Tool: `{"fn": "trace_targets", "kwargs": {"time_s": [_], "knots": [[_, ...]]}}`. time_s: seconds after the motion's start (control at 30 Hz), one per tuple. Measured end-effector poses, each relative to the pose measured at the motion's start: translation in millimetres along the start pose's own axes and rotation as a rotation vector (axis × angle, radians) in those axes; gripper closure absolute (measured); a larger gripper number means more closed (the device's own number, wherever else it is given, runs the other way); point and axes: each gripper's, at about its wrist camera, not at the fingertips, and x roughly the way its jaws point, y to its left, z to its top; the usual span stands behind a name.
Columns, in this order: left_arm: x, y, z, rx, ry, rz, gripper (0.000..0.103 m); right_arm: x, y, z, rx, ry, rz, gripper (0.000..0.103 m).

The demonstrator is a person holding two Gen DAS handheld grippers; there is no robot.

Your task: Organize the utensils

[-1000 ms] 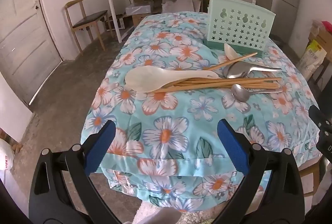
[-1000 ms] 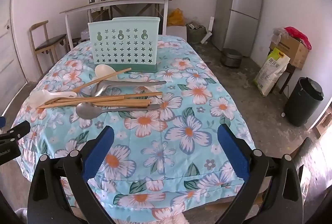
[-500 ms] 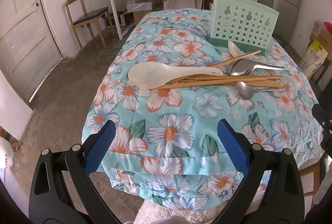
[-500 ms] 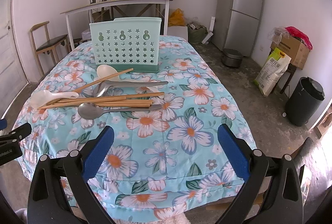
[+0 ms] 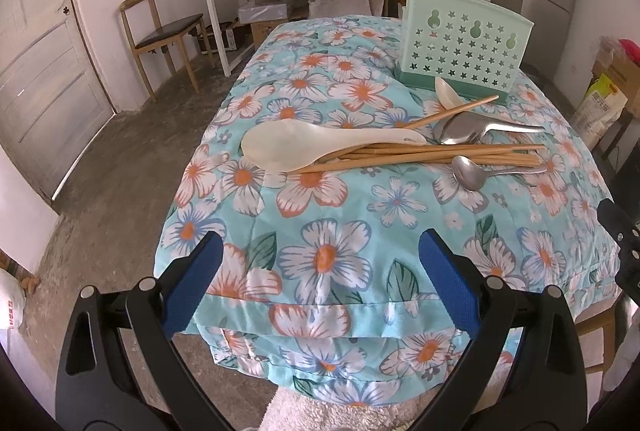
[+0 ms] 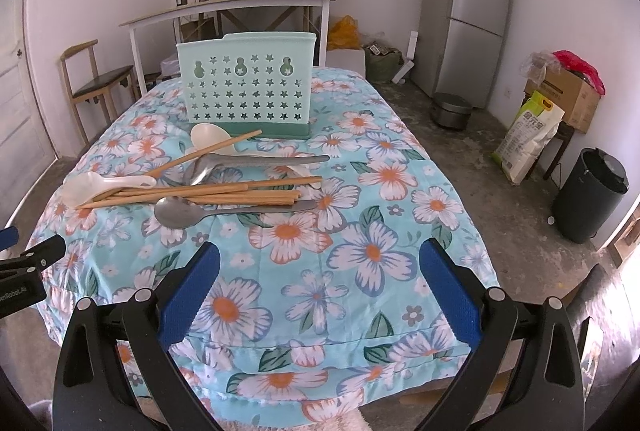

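Left wrist view: the utensil pile is recorded near the middle of the floral-covered tabletop (image 5: 328,255), made up of a large white ladle-spoon (image 5: 320,145), a bundle of wooden chopsticks (image 5: 432,155), two metal spoons (image 5: 472,173) and a small white spoon (image 5: 446,91). The pile is seen lying just in front of the mint-green utensil holder (image 5: 460,47), which stands upright at the far part of the tabletop; no utensil can be made out inside it, so sorting is judged not yet begun. The long axes of the chopsticks and spoon handles are noted running roughly crosswise to both views, with spoon bowls toward the left and handle ends toward the right. The left gripper (image 5: 320,283) is held released, jaws wide apart, above the near edge, well apart from the pile and carrying nothing. In the right wrist view the right gripper (image 6: 320,287) is likewise spread and empty, with the nearest metal spoon (image 6: 180,213) ahead and to its left and the chopsticks (image 6: 208,193) just beyond. The white ladle-spoon bowl is judged nearer the left gripper, the handle ends nearer the right gripper. A crosswise axis is judged to favour closing across a handle from above. A chair (image 5: 160,31) and a fridge (image 6: 466,11) are noted beyond.
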Motion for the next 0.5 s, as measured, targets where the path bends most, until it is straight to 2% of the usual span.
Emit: {"fn": "trace_targets", "kwargs": {"time_s": [0.5], "knots": [[-0.1, 0.8, 1.0, -0.002, 0.001, 0.003, 0.008, 2.5, -0.9, -1.2, 0.003, 0.012, 0.009, 0.006]]}}
